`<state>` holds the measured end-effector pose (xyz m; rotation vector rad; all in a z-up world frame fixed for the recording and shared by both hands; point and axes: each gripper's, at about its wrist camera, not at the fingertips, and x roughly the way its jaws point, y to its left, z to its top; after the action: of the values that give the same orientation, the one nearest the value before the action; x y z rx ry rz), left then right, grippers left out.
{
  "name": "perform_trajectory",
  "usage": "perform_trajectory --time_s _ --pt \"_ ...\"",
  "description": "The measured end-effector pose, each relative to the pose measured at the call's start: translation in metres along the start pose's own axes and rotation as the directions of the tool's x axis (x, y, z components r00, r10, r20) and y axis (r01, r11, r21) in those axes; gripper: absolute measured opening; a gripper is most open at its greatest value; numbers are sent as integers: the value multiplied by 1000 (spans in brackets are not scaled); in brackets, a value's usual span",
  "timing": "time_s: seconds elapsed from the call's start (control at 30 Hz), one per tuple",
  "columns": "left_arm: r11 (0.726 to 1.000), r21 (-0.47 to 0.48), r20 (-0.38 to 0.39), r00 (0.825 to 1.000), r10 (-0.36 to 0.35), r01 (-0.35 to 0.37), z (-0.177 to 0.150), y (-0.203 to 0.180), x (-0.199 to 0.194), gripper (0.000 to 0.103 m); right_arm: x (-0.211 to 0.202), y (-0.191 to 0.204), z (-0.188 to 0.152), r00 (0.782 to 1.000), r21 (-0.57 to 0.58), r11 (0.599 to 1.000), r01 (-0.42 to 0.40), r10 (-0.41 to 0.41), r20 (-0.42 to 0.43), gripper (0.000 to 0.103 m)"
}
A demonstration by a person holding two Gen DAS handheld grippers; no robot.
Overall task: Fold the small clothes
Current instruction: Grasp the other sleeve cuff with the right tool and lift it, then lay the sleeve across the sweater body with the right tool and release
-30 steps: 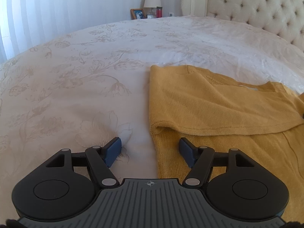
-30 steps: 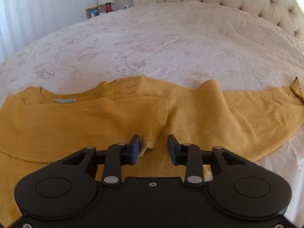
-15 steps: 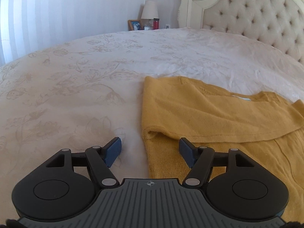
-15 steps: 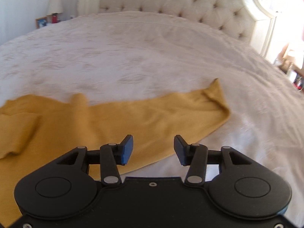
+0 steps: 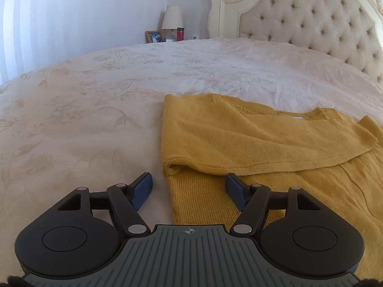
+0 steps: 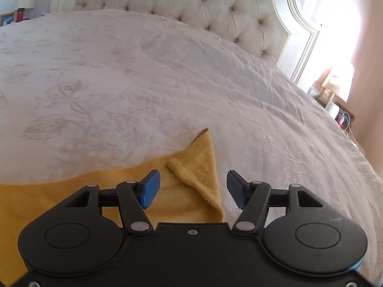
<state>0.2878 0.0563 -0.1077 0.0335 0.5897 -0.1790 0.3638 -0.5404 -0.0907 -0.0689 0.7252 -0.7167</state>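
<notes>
A yellow sweater [image 5: 263, 143] lies flat on the bed [image 5: 119, 91], with one sleeve folded across its body. The left hand-held gripper [image 5: 189, 187] hovers at the sweater's side edge, below the folded sleeve; its fingers stand wide apart and hold nothing, one over the bedspread and one over the knit. The right hand-held gripper [image 6: 192, 189] is at the other sleeve's end [image 6: 198, 167], where the cuff lies crumpled; its fingers are also wide apart, with the cuff between them but not clamped. Beyond the sweater stands the tufted headboard [image 6: 191, 7].
</notes>
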Motion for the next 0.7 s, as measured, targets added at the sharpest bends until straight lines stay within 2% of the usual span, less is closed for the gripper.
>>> perform_trajectory --time_s 0.1,0.13,0.17,0.23,0.3,0.47,0.6,0.7 --pt "1000 -9 -2 1000 -7 7 -1 1 2 68 17 -4 -5 999 17 1000 2 -1 -53 58" --pt "1000 -9 -3 1000 -7 7 0 1 3 68 19 -7 -6 998 35 999 -17 19 -66 36" --pt "1000 -8 -2 1000 -7 7 0 1 3 68 19 -10 -5 996 55 998 -10 15 -84 9" --pt "1000 -8 -3 1000 -8 8 0 1 2 68 9 -16 -2 996 93 996 -10 18 -83 9" --pt "1000 -14 -6 1000 -13 13 0 3 2 68 -12 -20 6 998 121 992 -30 35 -44 9" --pt "1000 -15 -16 1000 -14 14 5 2 0 68 -91 -15 34 985 130 979 -158 147 92 9" --pt "997 -61 -18 999 -49 48 13 7 -7 68 -155 10 56 947 98 951 -294 276 166 9" --pt "992 -101 -9 997 -71 70 19 11 -13 68 -204 41 69 893 67 904 -422 401 204 9"
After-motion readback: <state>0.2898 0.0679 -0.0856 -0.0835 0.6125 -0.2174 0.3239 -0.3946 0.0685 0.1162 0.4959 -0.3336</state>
